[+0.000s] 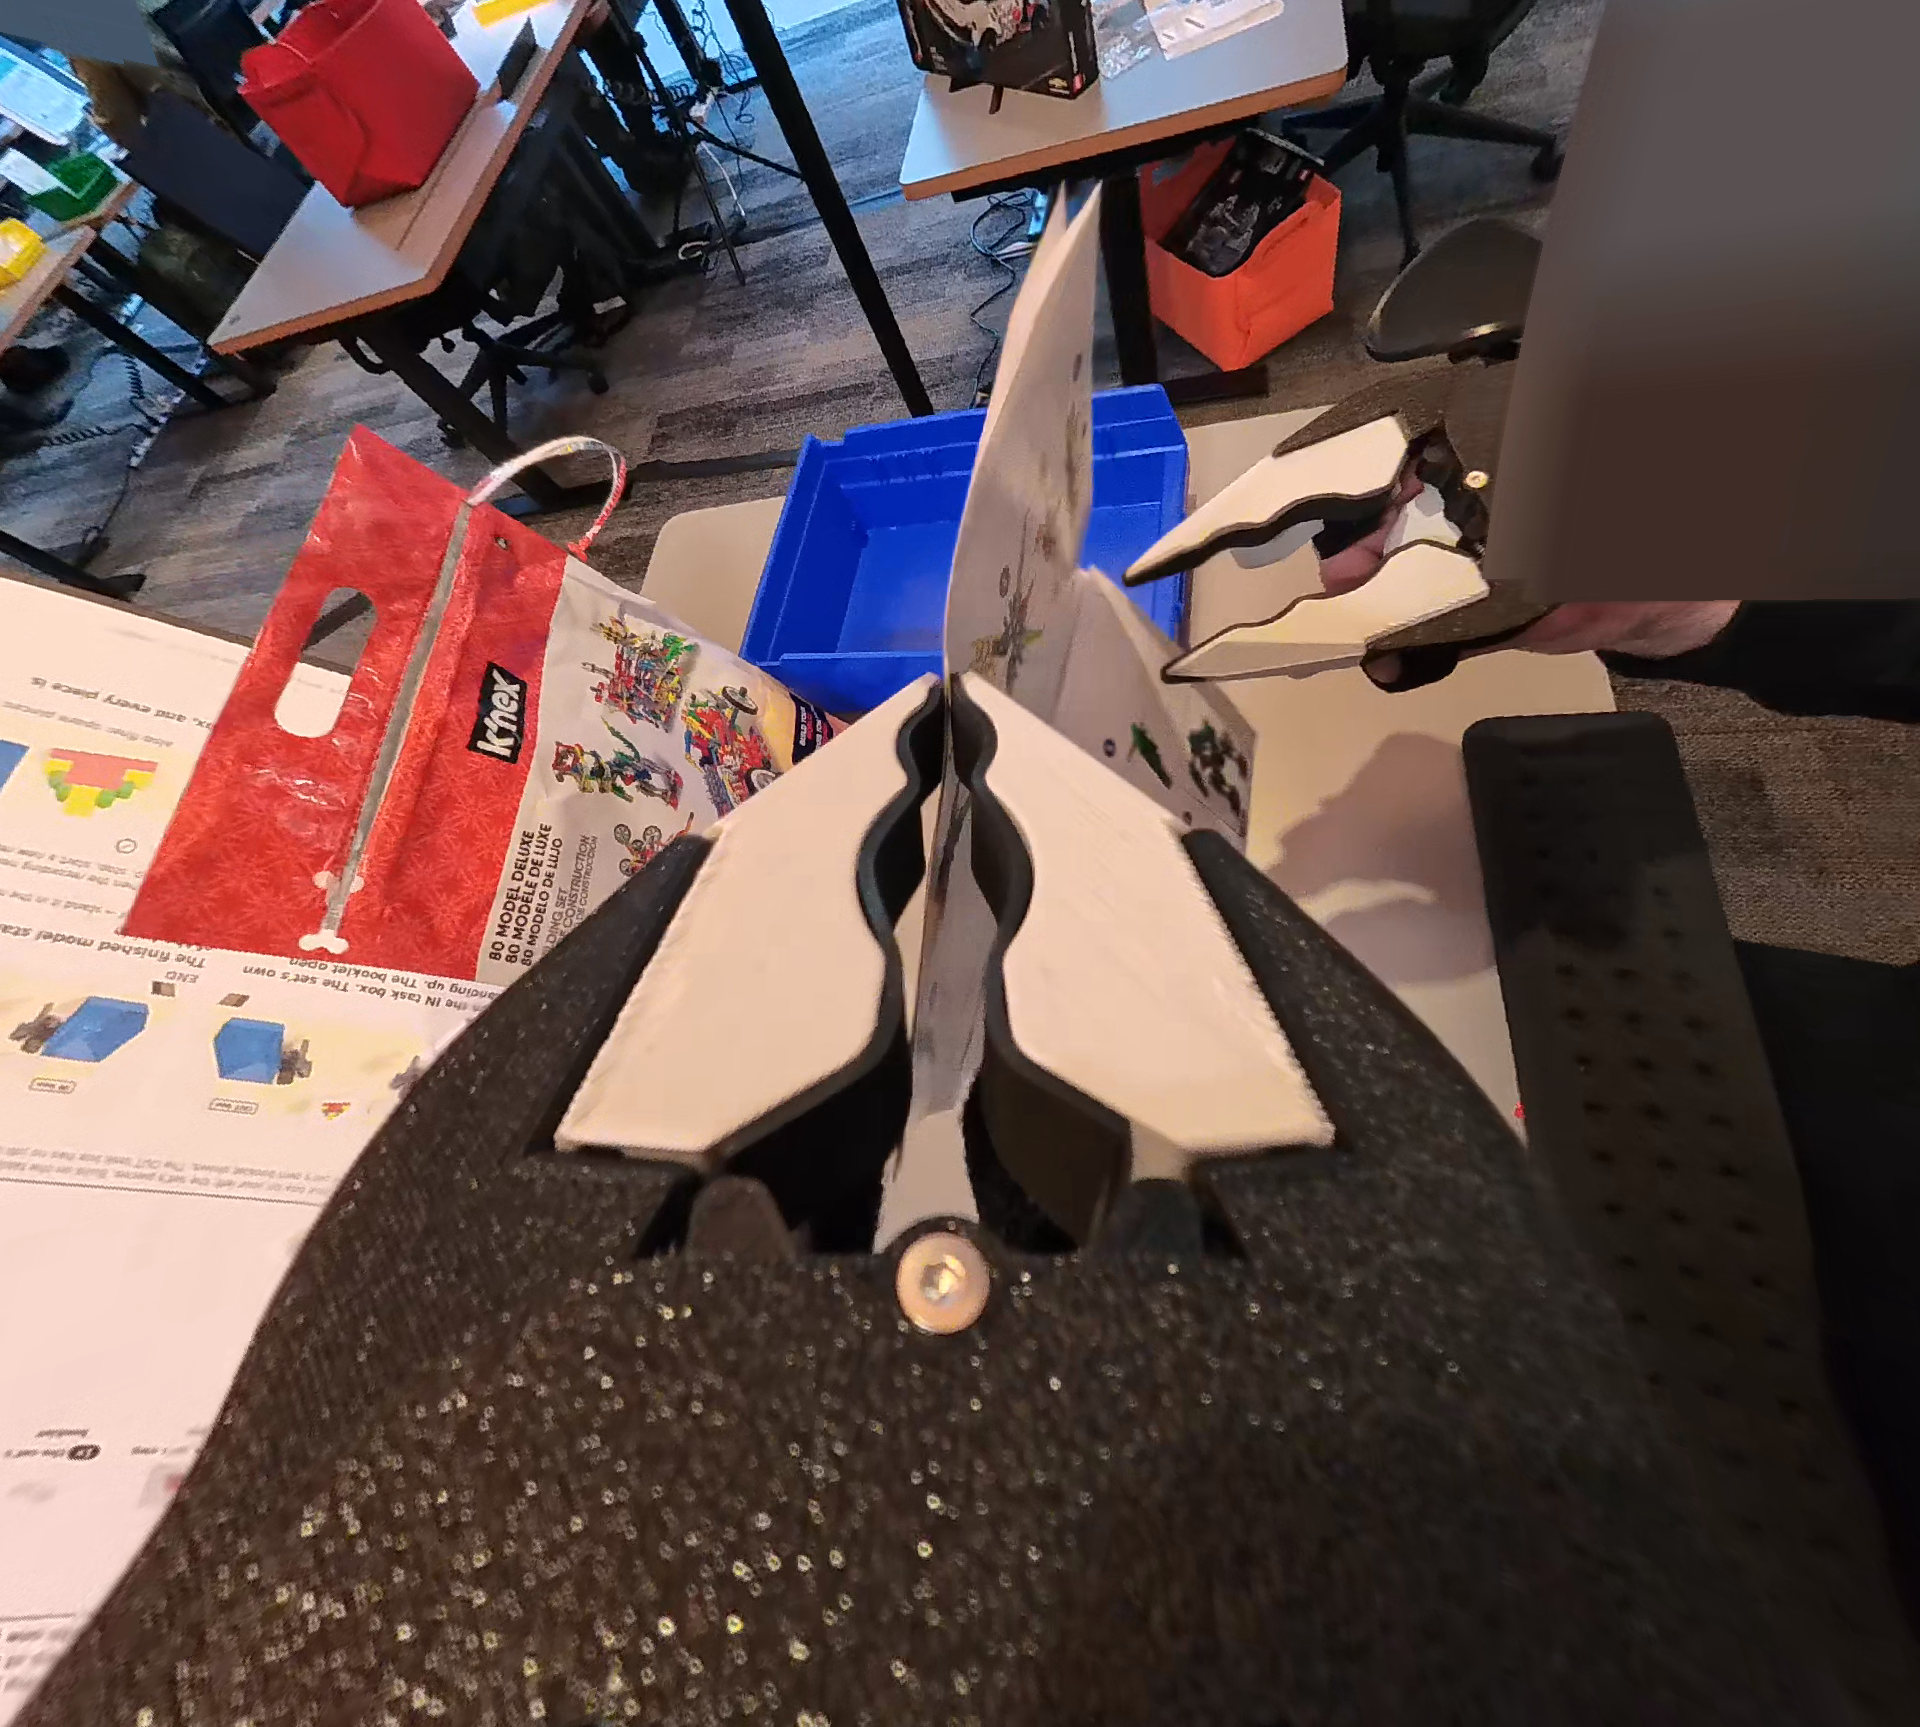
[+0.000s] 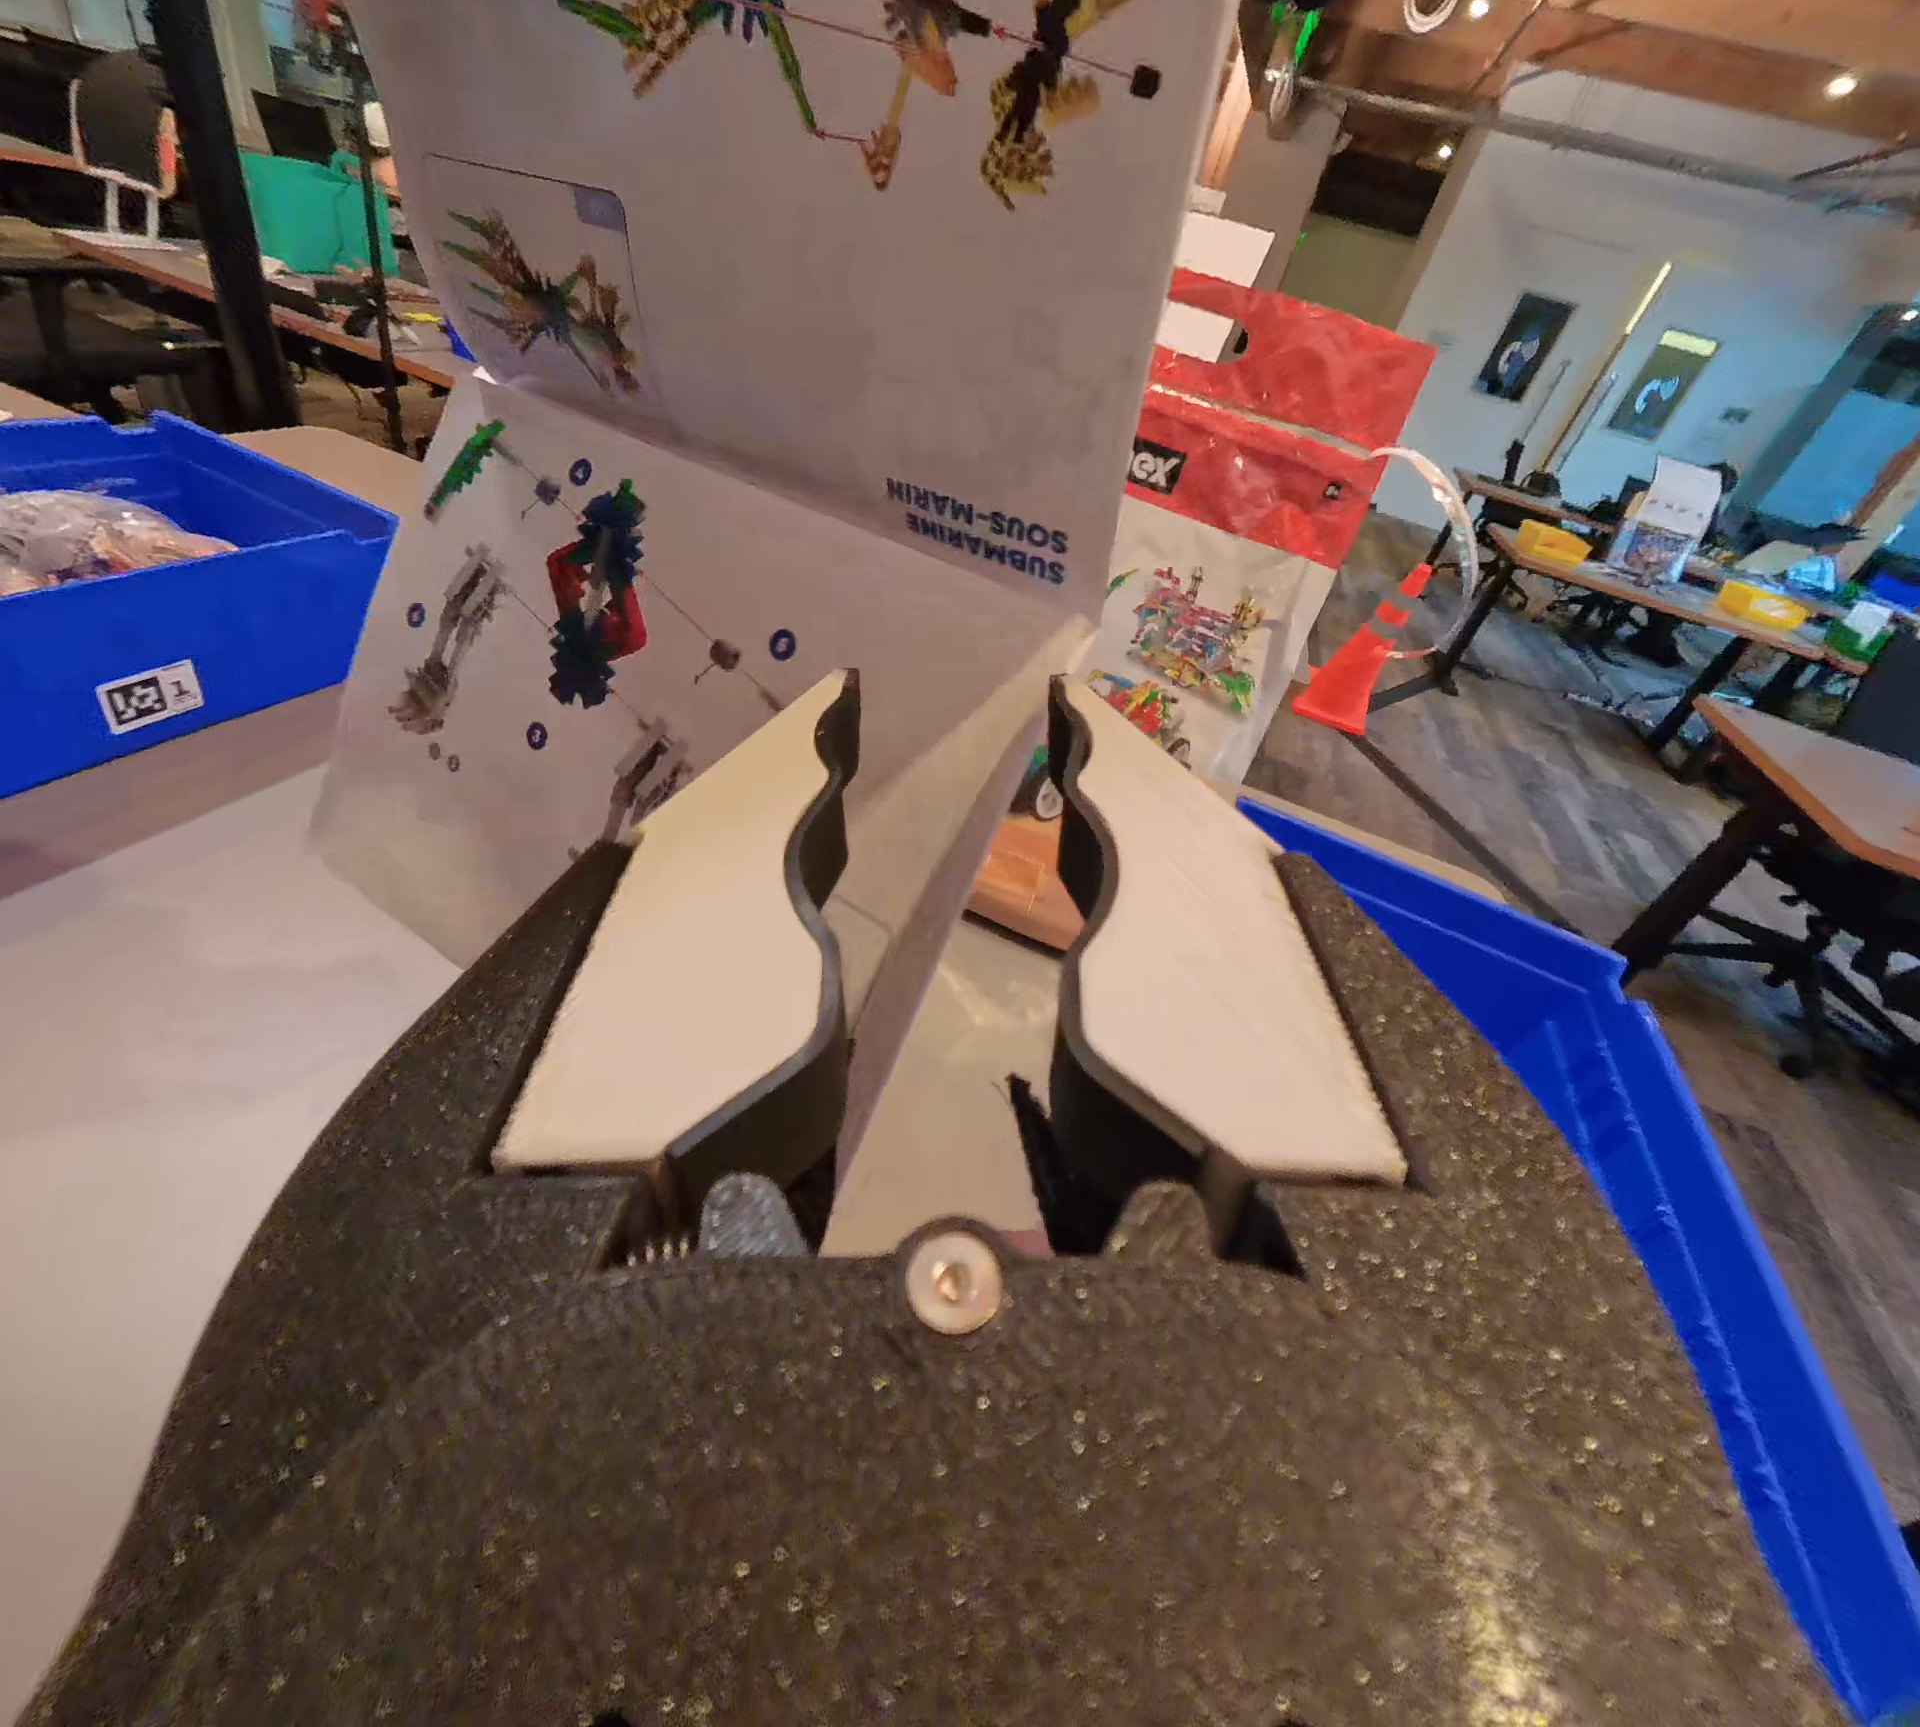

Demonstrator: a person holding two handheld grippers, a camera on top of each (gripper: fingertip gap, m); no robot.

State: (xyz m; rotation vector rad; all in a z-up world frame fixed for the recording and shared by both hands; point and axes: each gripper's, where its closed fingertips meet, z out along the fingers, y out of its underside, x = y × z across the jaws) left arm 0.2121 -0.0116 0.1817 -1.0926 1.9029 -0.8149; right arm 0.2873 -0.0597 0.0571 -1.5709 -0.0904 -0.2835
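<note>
An open instruction booklet (image 1: 1029, 472) with coloured building diagrams stands upright over the table. My left gripper (image 1: 948, 690) is shut on the booklet's lower edge and holds it up. My right gripper (image 2: 953, 685) is open; a page edge of the booklet (image 2: 831, 275) runs between its fingers without being pinched. In the left wrist view, the right gripper (image 1: 1148, 626) sits just right of the booklet, beside the lower folded page. A red and white plastic bag (image 1: 416, 742) lies left of the booklet; it also shows behind the booklet in the right wrist view (image 2: 1278, 430).
An empty blue bin (image 1: 883, 555) stands behind the booklet, with its wall close to my right gripper (image 2: 1621, 1106). A second blue bin (image 2: 208, 597) holds bagged parts. A printed sheet (image 1: 104, 1106) lies at left and a black armrest (image 1: 1621, 1002) at right. Desks and chairs stand beyond. The tips of one gripper are about 15 centimetres away from the tips of the other.
</note>
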